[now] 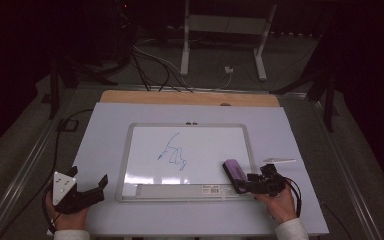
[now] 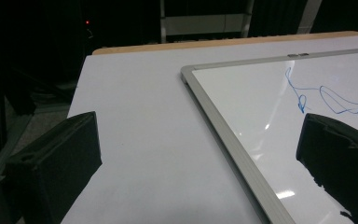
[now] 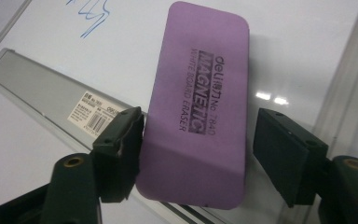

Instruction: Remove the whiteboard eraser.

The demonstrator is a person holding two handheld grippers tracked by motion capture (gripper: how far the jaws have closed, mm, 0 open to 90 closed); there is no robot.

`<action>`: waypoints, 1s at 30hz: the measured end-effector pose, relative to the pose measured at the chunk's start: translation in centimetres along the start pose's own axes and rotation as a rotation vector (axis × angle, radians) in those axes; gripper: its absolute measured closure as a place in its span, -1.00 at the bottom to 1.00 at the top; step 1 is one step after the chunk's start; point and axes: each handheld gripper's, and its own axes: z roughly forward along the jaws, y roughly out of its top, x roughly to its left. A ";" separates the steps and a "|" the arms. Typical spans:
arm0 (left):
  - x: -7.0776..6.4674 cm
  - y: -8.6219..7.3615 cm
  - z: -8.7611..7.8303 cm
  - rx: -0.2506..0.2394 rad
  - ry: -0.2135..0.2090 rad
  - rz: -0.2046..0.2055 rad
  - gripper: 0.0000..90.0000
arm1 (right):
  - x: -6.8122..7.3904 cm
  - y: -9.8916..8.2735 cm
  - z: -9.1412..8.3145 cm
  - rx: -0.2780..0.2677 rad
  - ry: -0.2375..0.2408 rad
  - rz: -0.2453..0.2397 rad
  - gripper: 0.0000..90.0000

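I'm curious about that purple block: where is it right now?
The purple eraser lies on the whiteboard's lower right corner in the high view, between the right gripper's open jaws.

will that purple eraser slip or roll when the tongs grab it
The purple eraser is a flat, rounded block lying on the whiteboard, so rolling looks unlikely. Its matte sides probably grip well. Printed "magnetic", it may cling slightly to the board when lifted.

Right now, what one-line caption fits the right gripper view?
Right gripper straddles a purple magnetic eraser lying on the whiteboard, a gap visible at one side.
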 end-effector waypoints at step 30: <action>0.2 -0.1 0.1 0.003 0.002 -0.003 -0.99 | 0.9 2.3 -1.6 -0.159 0.064 -0.043 -0.09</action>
